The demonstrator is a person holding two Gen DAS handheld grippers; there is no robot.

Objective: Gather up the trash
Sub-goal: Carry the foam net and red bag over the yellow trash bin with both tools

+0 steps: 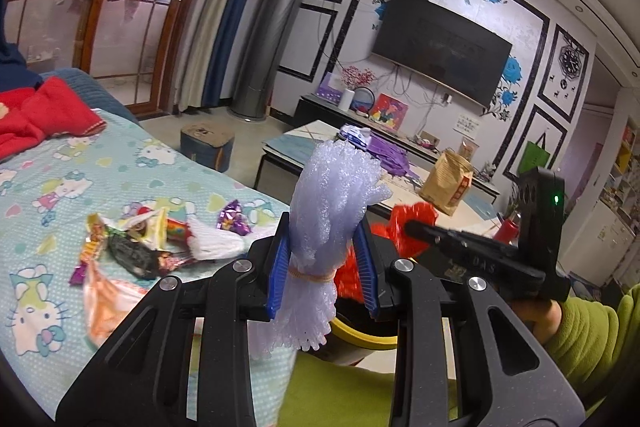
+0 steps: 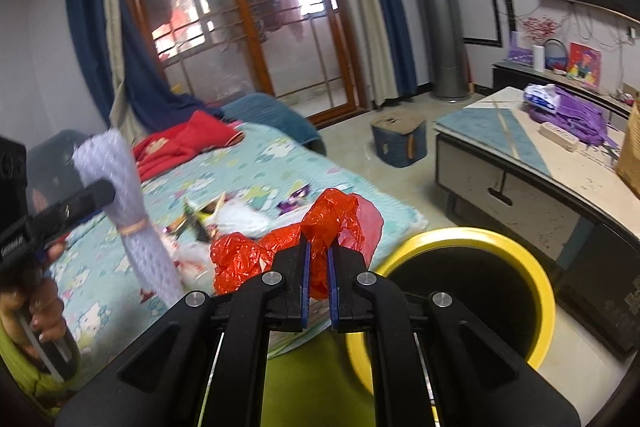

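Across the left half of both views lies the bed (image 2: pixel 280 163), its cartoon-print sheet carrying the remaining litter. At lower right of the right wrist view stands the yellow-rimmed bin (image 2: pixel 536 267), mouth open and dark, just beside the bed edge. A low table (image 2: pixel 500 131) fills the right side beyond it.

Status of held items:

1. The left gripper (image 1: pixel 324 259) is clamped on the foam net bundle (image 1: pixel 340 187), a pale sleeve tied with a rubber band. The blue pads press its waist just above the band; the bundle stands roughly upright at centre frame.
2. The right gripper (image 2: pixel 318 267) is pressed together on the red plastic bag (image 2: pixel 332 219). The film bunches between the pads, with loose lobes spilling left and right of them.

Remaining items: the wrapper pile (image 1: pixel 152 239) sits at centre left of the left wrist view, on the sheet, well apart from the bin.

Recommended procedure for the step in hand, judged to be transport to the bin:

1. Bring each gripper over the dark opening, not the rim, before release.
2. Lower the red bag first; its trailing lobes are likely to catch on the yellow rim.
3. Release 1 item at a time, so the 2 grippers do not collide.
4. Spread the pads fully; thin film tends to cling.
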